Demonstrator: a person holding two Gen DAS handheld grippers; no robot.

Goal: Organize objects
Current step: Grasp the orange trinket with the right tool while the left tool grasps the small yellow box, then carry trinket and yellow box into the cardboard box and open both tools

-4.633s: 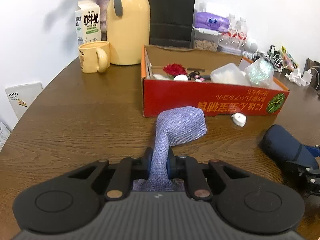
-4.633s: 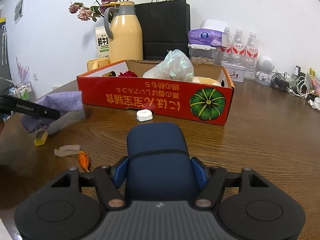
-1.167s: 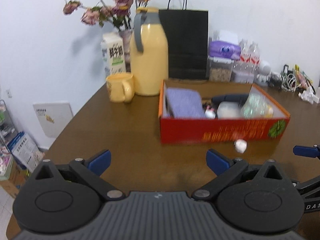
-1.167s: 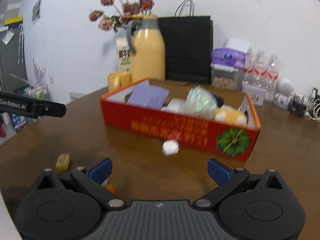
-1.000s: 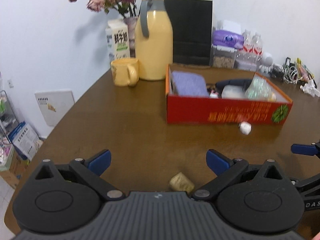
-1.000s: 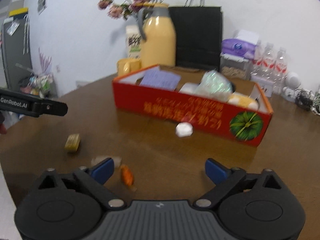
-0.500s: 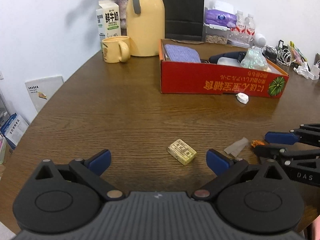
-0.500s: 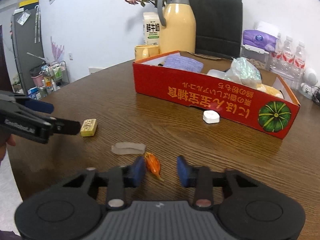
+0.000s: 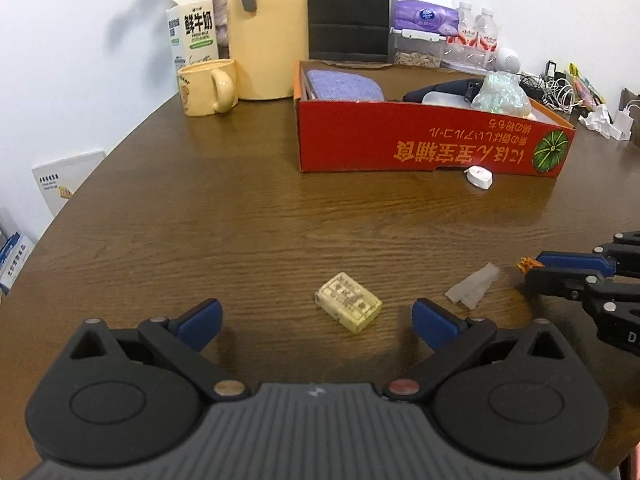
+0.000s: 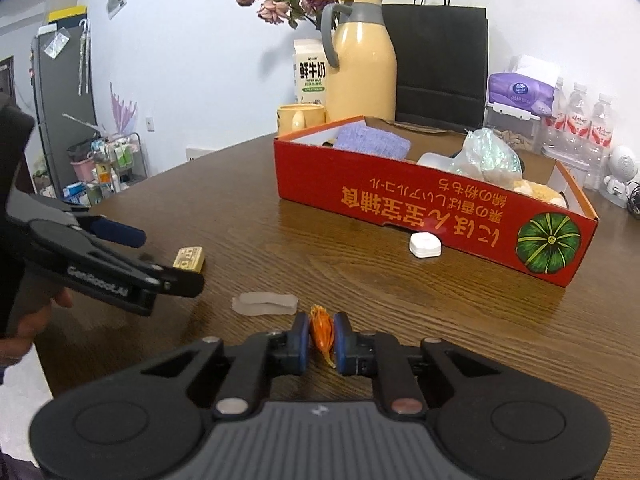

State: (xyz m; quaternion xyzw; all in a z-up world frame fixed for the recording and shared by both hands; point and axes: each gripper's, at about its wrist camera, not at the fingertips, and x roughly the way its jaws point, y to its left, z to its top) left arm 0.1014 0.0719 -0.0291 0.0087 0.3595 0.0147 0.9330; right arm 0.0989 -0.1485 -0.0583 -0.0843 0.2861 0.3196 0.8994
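Note:
My right gripper is shut on a small orange object that rests on the wooden table. Its tip pokes out of the right gripper in the left wrist view. My left gripper stands open, low over the table, with a pale yellow block lying just ahead between its fingers, untouched. That block shows past the left gripper in the right wrist view. A translucent strip lies between the two. A small white case sits by the red box.
The red box holds a purple cloth, a dark blue case and a crinkly bag. Behind stand a yellow mug, milk carton, cream jug, black bag and bottles. The table edge curves at left.
My right gripper's jaws closed from wide open onto the orange object. My left gripper sank towards the table, and the yellow block now lies between its open fingers.

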